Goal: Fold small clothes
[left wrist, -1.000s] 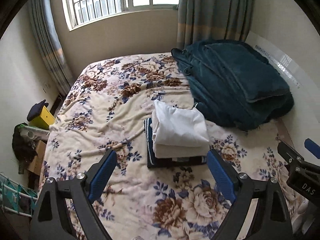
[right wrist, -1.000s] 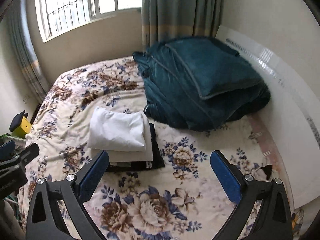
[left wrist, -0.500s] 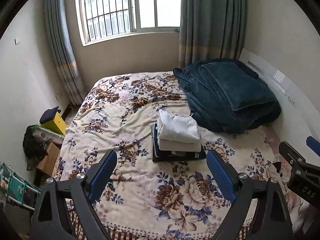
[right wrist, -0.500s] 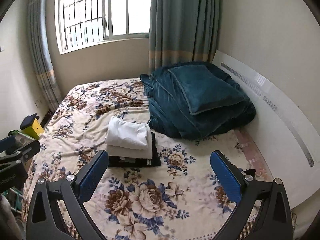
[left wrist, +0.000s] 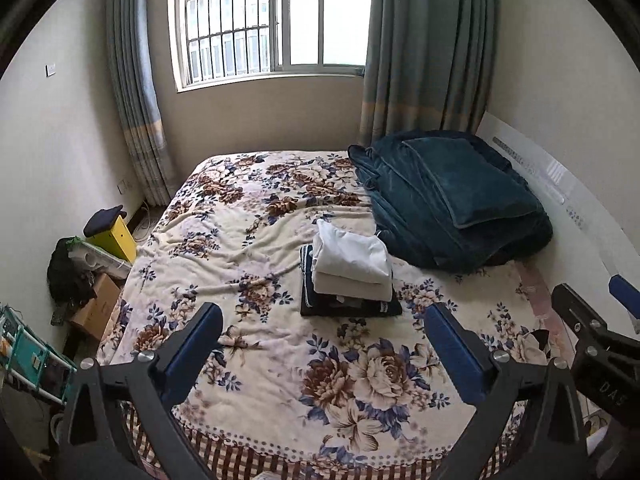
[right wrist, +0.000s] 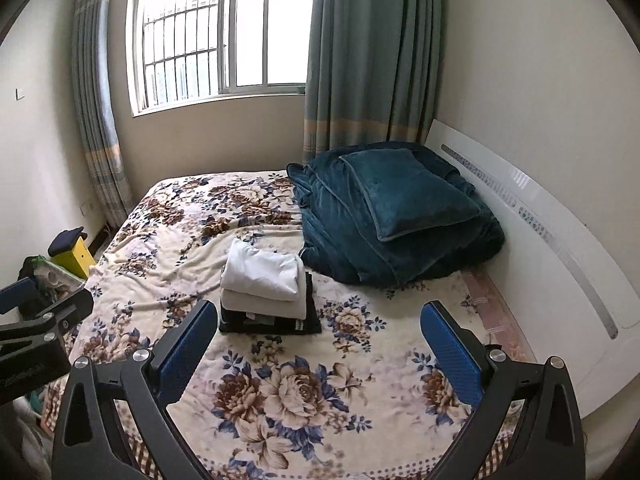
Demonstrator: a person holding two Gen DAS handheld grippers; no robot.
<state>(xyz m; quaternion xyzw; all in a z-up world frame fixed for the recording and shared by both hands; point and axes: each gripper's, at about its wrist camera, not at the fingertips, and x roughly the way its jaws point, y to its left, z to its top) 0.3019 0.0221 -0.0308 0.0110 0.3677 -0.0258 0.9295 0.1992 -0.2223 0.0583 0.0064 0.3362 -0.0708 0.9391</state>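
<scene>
Nearest to the cameras, the left gripper point(left wrist: 322, 344) is seen with its jaws opening, and nothing is between them. The right gripper point(right wrist: 320, 340) is spread wide as well and nothing is grasped in it. Both are held above the near edge of the bed point(left wrist: 248, 432), well apart from the clothes.

Beyond them, in the middle of the floral blanket point(right wrist: 280, 392), the stack of folded clothes point(left wrist: 352, 276) is placed: two white pieces are laid on dark pieces below. No unfolded garment is visible on the blanket, so the folding is judged to be finished, or nearly so. Whether more clothes are waiting outside the views cannot be told.

Just behind the stack, a teal quilt point(right wrist: 396, 216) is piled against the white headboard point(right wrist: 560, 240). On the floor at the left side, a yellow box point(left wrist: 118, 236) and a cardboard box point(left wrist: 98, 304) are seen. At the far wall, a barred window point(left wrist: 260, 20) is framed by grey-blue curtains point(right wrist: 368, 60).
</scene>
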